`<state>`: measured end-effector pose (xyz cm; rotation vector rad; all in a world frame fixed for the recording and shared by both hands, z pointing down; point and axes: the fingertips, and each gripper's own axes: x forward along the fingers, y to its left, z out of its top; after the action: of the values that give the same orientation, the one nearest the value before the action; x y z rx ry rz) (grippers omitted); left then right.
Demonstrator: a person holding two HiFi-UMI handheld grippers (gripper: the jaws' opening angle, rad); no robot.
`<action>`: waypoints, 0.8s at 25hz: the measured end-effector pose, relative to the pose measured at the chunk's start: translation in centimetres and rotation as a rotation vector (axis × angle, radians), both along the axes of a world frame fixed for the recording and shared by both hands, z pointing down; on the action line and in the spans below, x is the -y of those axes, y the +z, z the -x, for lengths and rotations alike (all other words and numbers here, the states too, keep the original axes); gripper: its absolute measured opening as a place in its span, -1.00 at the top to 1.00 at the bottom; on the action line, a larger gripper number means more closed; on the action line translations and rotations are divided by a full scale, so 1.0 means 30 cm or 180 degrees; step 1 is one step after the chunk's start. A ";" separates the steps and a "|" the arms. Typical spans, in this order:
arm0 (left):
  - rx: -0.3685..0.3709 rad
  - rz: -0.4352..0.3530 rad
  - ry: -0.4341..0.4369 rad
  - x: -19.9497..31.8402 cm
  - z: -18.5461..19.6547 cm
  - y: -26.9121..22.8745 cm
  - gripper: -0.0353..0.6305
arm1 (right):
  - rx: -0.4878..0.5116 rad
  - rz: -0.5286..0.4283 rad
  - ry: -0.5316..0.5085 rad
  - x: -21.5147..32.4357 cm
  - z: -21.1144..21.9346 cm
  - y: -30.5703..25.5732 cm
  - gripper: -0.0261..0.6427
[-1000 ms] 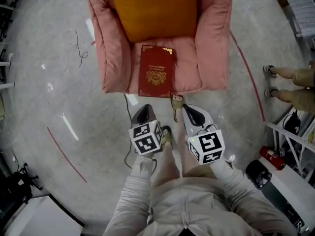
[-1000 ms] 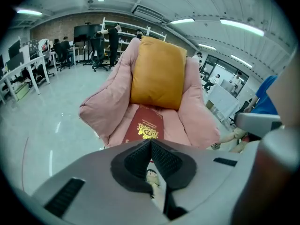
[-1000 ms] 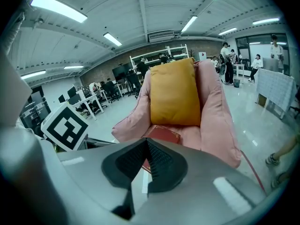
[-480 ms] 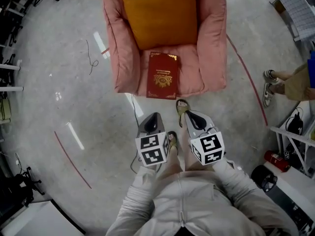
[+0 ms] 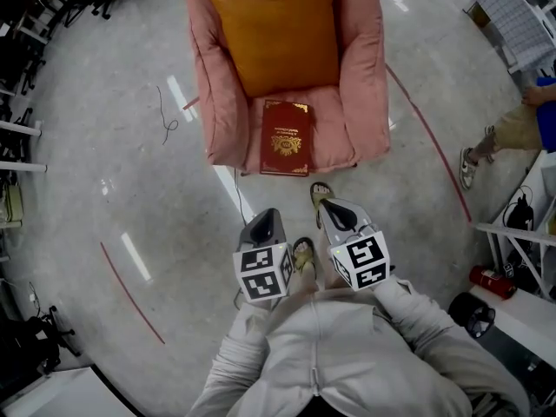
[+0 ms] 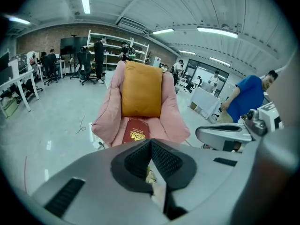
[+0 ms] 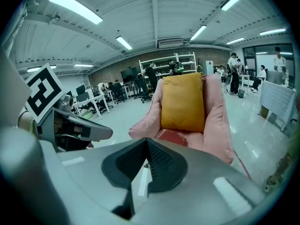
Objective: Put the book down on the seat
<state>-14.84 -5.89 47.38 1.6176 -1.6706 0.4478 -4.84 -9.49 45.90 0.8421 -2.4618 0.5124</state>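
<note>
Head view, nearest: we look down our own pale sleeves (image 5: 261, 354); both grippers are held out in front of us, above the floor (image 5: 113, 198).
Left gripper (image 5: 264, 216): jaws pressed together, nothing btwn them, as its own view (image 6: 150, 142) confirms; marker cube on top.
Right gripper (image 5: 324, 205): jaws also closed tight & empty, per its own view (image 7: 146, 142); just beside the left one, not touching it.
Feet: our sandalled feet (image 5: 303, 254) show btwn & just beyond the grippers.
Floor detail: grey, glossy, w/ a red line (image 5: 130, 292) at left & a thin dark cable (image 5: 165, 111) left of the chair.
Book (image 5: 286, 137): dark red w/ gold emblem, lying flat on the seat, ctr-front, near edge at the seat's front edge; well apart from both grippers. We see it in the left gripper view (image 6: 136, 130) too, & partly in the right (image 7: 171, 136).
Armchair (image 5: 221, 102): pink, padded arms either side of the book.
Cushion (image 5: 274, 24): orange, upright against the backrest, just behind the book.
Far: a bystander (image 5: 521, 124) at the right edge; shelves (image 6: 117, 43) & seated people at the room's back.
</note>
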 end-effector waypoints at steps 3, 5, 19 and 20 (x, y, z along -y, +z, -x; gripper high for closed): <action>-0.0004 -0.0017 0.0049 -0.041 -0.012 -0.020 0.88 | 0.0003 -0.0051 -0.0024 -0.023 -0.004 -0.022 0.92; 0.0006 -0.0031 0.0076 -0.064 -0.019 -0.034 0.88 | 0.0008 -0.0087 -0.0043 -0.034 -0.006 -0.040 0.92; 0.0058 -0.0156 0.0160 -0.145 -0.022 -0.105 0.88 | -0.0025 -0.0244 -0.0206 -0.120 -0.013 -0.113 0.92; 0.0059 -0.0155 0.0165 -0.147 -0.023 -0.106 0.88 | -0.0021 -0.0253 -0.0206 -0.121 -0.012 -0.117 0.92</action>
<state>-14.15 -1.48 44.21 1.7003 -1.6681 0.4522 -4.47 -5.86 42.38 0.7907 -2.5084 0.3905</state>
